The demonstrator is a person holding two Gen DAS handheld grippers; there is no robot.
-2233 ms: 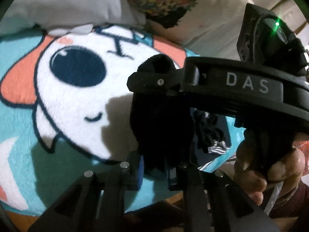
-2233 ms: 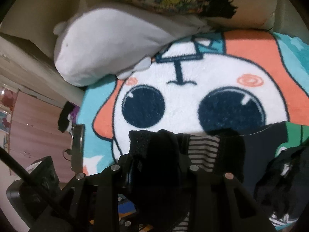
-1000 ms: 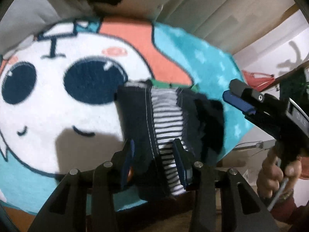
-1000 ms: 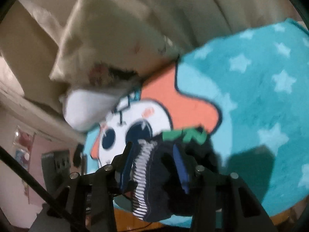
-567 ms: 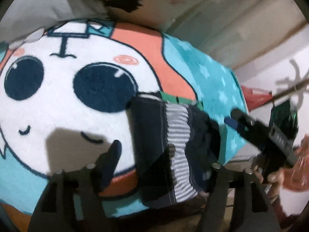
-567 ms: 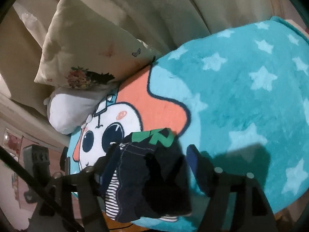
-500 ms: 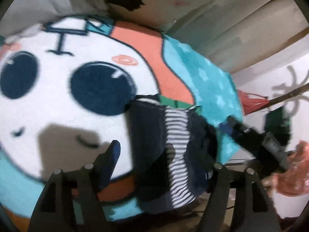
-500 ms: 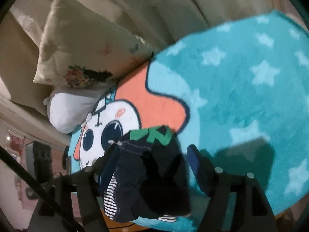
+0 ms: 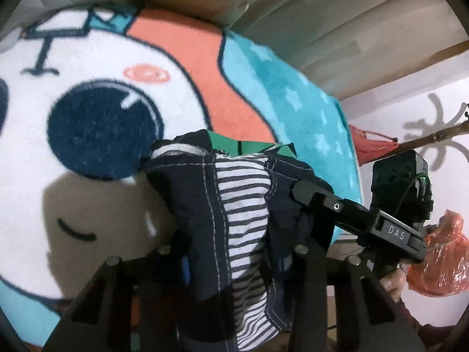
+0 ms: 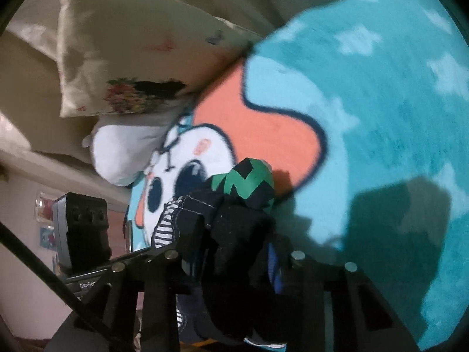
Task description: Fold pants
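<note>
1. Since 0.5 s ago both tongs went from spread wide to closed in on the pants; the cloth now bunches up between each pair of fingers.
2. Left gripper: fingers drawn in close, w/ the dark navy denim and its striped lining pinched between them. Cloth fills the gap and hangs down past the tips.
3. Right gripper: also narrowed onto the pants, black fabric wadded between the fingers; blue pad shows on the right-hand finger.
4. Pants sit as a crumpled bundle over the near edge of the blanket, beside the cartoon face's dark eye. Green zigzag patch tops the bundle in the right wrist view.
5. Right gripper shows in the left wrist view, its tip touching the right side of the bundle; the hand holds its grip.
6. Blanket: teal w/ pale stars, orange patch, white face.
7. Floral pillow and white cushion lie at the blanket's far end.
8. Orange plastic bag at far right, off the blanket.
</note>
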